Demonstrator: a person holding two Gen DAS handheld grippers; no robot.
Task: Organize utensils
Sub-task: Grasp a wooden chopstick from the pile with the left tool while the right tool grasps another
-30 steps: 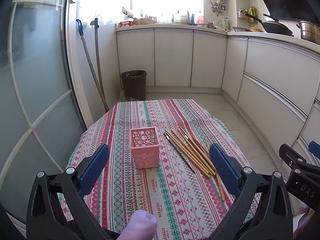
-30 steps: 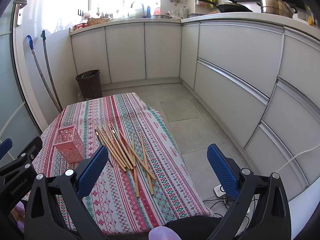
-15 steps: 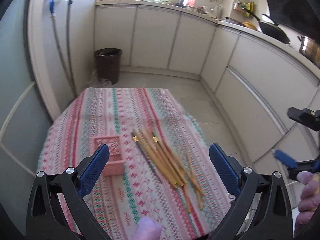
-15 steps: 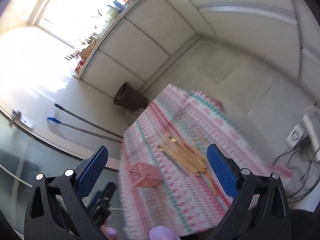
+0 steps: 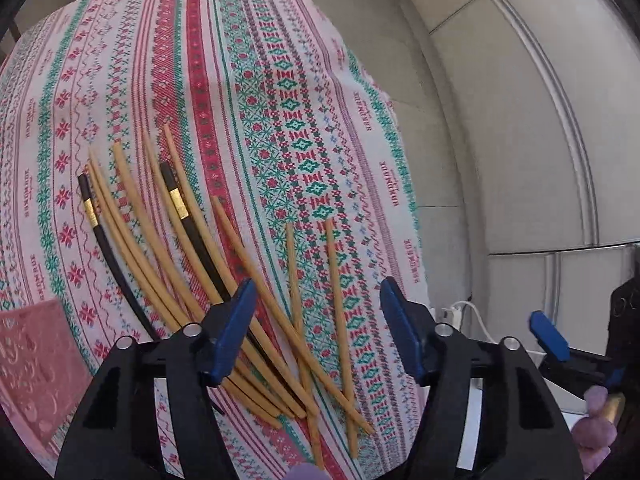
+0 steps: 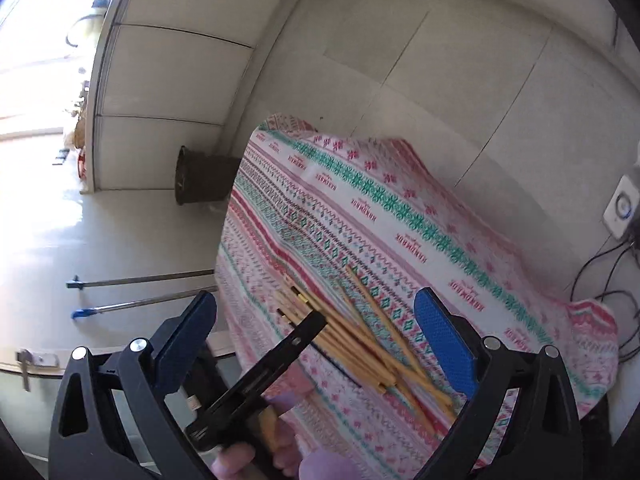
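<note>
Now much closer to worktop (image 5: pixel 280 40) than a second ago: striped cloth fills left wrist view, kitchen cabinets pushed to right edge. Read as approach done, first pick near.

Chopsticks (image 5: pixel 240 264) fanned loose across centre and lower left of frame, mostly pale wood, two black with gold bands; none lifted yet. Pink holder (image 5: pixel 36 364) at lower left edge, partly cut off, just beside the pile, nothing visibly in it.

Left claw (image 5: pixel 316 332) low over pile, jaws wide apart, gripping nothing; contact with sticks underneath cannot be told.

Right claw (image 6: pixel 316 332) tilted, higher, also spread wide and empty, sticks between its pads in view only.
</note>
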